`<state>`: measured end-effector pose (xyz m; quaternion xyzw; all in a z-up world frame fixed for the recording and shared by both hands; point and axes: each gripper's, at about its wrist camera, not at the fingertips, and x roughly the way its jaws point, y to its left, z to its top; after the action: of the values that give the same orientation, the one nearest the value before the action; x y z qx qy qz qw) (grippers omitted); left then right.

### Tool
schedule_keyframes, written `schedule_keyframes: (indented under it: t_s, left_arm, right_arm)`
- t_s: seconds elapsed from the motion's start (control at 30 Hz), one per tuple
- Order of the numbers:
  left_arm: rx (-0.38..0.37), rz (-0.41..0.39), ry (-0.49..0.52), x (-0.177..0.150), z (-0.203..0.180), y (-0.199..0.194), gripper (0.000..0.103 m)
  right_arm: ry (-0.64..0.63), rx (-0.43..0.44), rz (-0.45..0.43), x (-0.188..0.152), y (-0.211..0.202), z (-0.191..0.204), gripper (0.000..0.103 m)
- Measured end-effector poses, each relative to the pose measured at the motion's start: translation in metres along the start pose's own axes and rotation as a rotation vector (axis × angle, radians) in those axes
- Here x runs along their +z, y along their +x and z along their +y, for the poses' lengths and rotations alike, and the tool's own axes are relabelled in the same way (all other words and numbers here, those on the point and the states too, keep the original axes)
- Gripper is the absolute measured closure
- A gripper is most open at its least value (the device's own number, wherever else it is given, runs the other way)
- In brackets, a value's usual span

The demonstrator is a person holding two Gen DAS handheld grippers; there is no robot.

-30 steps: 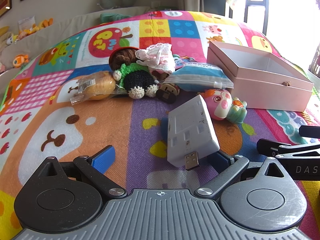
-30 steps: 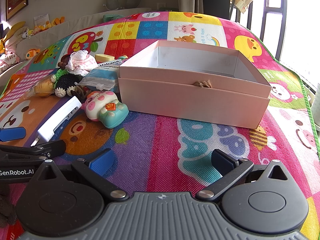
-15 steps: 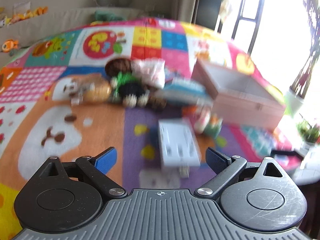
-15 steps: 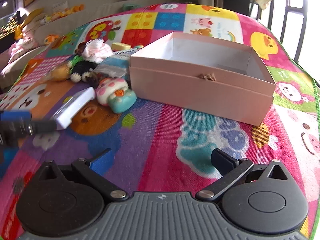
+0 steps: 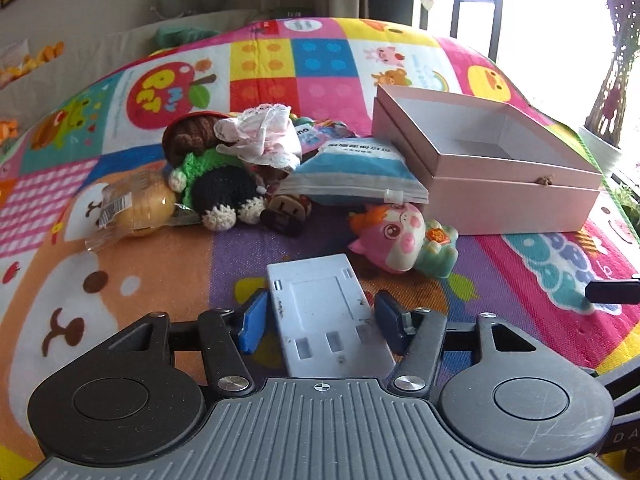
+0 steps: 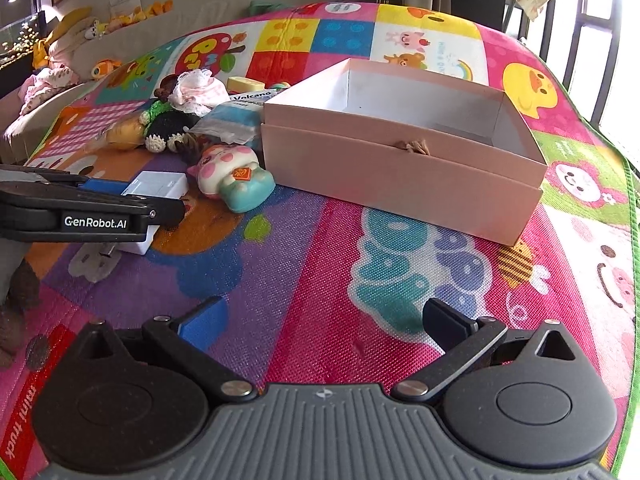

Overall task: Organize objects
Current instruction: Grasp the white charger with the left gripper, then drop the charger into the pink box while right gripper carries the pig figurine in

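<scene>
A flat white plug-in device [image 5: 320, 312] lies on the play mat between the blue pads of my left gripper [image 5: 320, 320]. Its jaws are closing around the device; the right pad is at its edge and a thin gap shows at the left pad. In the right wrist view the left gripper [image 6: 92, 216] covers part of the white device [image 6: 160, 186]. My right gripper [image 6: 324, 320] hangs open over bare mat, nothing between its fingers. An open pink box [image 5: 512, 200] [image 6: 400, 184] stands ahead, looking empty inside.
Past the device lie a pink pig toy [image 5: 400, 236], a blue pouch [image 5: 356, 168], a crochet doll [image 5: 216, 176], a lace cloth [image 5: 260, 136], a wrapped bun [image 5: 136, 208] and a small brown toy [image 5: 286, 210]. A sofa with plush toys [image 6: 52, 60] borders the mat.
My left gripper swung left and back, then moved in over the white device, and its jaws narrowed from wide open to either side of it. The right gripper has turned slightly.
</scene>
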<state>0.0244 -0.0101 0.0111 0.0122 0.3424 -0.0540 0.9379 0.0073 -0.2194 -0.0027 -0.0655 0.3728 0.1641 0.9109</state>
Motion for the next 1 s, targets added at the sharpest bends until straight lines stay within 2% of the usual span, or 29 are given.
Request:
schedule_keyframes:
  t_s: [0.07,0.2,0.23,0.33,0.4,0.47,0.53,0.6,0.7,0.73,0.83,0.9,0.93,1.0]
  left_arm:
    - [-0.001,-0.005,-0.014,-0.004,0.007,-0.006,0.05]
    - [0.011,-0.004,-0.052,-0.018,0.027,-0.024,0.05]
    - [0.013,-0.007,-0.058,-0.022,0.032,-0.029,0.05]
    - [0.016,-0.013,-0.067,-0.031,0.042,-0.04,0.05]
    - [0.007,-0.016,-0.079,-0.034,0.049,-0.044,0.05]
    - [-0.003,-0.02,-0.094,-0.035,0.054,-0.045,0.05]
    - [-0.005,-0.023,-0.1,-0.035,0.055,-0.044,0.049]
    - [0.0,-0.027,-0.098,-0.034,0.055,-0.043,0.049]
    - [-0.019,-0.029,-0.106,-0.034,0.059,-0.043,0.05]
    - [-0.024,-0.031,-0.111,-0.034,0.061,-0.044,0.05]
    - [-0.039,-0.039,-0.137,-0.036,0.066,-0.045,0.05]
    - [-0.046,-0.044,-0.146,-0.036,0.068,-0.045,0.05]
    - [-0.046,-0.047,-0.143,-0.036,0.067,-0.045,0.05]
    - [-0.042,-0.053,-0.13,-0.037,0.066,-0.045,0.05]
  right_arm:
    - [-0.005,0.001,-0.002,0.001,0.0,0.0,0.0]
    - [-0.041,0.036,-0.005,0.005,0.0,0.001,0.0]
    - [-0.078,0.058,-0.029,0.007,-0.001,0.005,0.0]
    - [-0.211,0.027,-0.171,0.018,-0.006,0.03,0.001]
    - [-0.272,0.046,-0.195,0.031,0.0,0.046,0.014]
    - [-0.296,0.058,-0.175,0.045,0.014,0.06,0.021]
    - [-0.307,0.039,-0.164,0.056,0.031,0.072,0.023]
    - [-0.308,0.029,-0.154,0.061,0.043,0.078,0.032]
    - [-0.264,0.064,-0.089,0.063,0.05,0.078,0.064]
    - [-0.246,0.086,-0.063,0.063,0.048,0.077,0.067]
    - [-0.203,0.187,0.023,0.06,0.028,0.078,0.066]
    - [-0.204,0.232,0.017,0.055,0.011,0.078,0.064]
    - [-0.214,0.221,-0.001,0.053,0.006,0.08,0.061]
    - [-0.239,0.175,-0.03,0.052,0.003,0.083,0.038]
